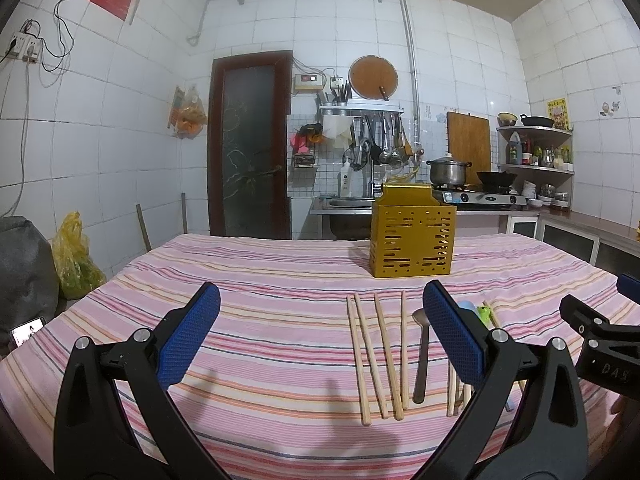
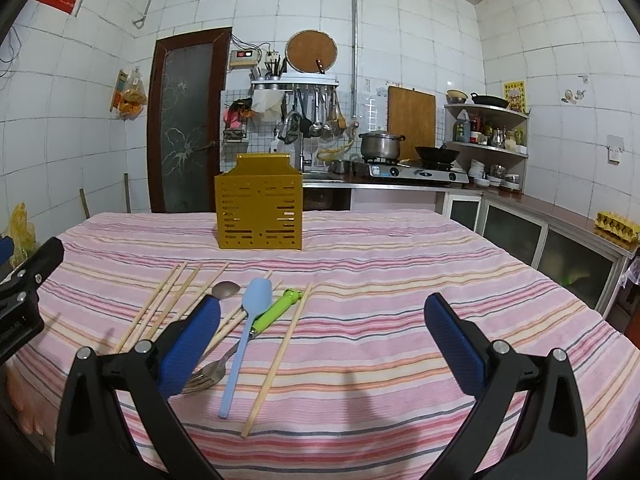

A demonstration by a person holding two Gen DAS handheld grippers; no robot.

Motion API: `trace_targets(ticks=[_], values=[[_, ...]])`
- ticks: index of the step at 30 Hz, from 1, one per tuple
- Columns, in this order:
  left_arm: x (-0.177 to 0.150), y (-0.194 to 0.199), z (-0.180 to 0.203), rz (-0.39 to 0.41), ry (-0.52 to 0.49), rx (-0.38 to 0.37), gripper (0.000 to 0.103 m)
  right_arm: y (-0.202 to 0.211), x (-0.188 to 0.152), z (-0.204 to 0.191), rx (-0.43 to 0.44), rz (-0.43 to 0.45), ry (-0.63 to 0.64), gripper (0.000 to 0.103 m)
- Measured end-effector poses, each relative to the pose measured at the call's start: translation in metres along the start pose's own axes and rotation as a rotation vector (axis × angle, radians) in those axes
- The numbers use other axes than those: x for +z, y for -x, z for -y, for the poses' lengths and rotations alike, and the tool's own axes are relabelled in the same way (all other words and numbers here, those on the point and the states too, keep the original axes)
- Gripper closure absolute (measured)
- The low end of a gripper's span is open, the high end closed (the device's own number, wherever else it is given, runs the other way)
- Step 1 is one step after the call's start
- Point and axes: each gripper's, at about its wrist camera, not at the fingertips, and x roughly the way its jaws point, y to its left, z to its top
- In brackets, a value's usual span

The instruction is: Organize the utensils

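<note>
A gold perforated utensil holder (image 1: 412, 240) stands upright at the far middle of the striped table; it also shows in the right wrist view (image 2: 259, 208). In front of it lie several wooden chopsticks (image 1: 380, 354) (image 2: 276, 364), a metal spoon (image 1: 422, 356) (image 2: 226, 290), a light blue spatula (image 2: 242, 340), a green-handled tool (image 2: 276, 312) and a fork (image 2: 206, 376). My left gripper (image 1: 320, 336) is open and empty, left of the chopsticks. My right gripper (image 2: 320, 340) is open and empty above the table, its left finger over the fork and chopsticks.
The table wears a pink striped cloth (image 1: 280, 360) (image 2: 400, 280). A yellow plastic bag (image 1: 74, 260) and a phone (image 1: 26, 330) lie off the left edge. Kitchen counter with stove and pots (image 2: 412, 168) stands behind; cabinets (image 2: 540, 240) run along the right.
</note>
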Motion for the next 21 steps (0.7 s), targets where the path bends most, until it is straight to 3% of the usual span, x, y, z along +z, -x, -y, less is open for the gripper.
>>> trace_targets(ticks=[14,21], values=[[0.0,-0.014,-0.003,-0.073,0.032,-0.08,0.005,-0.009,0.0,-0.004,-0.023,-0.038,0.019,0.004],[0.009,-0.052,-0.007,-0.225,0.045,-0.09,0.005,-0.037,0.014,0.001,0.0,-0.115,-0.017,0.004]])
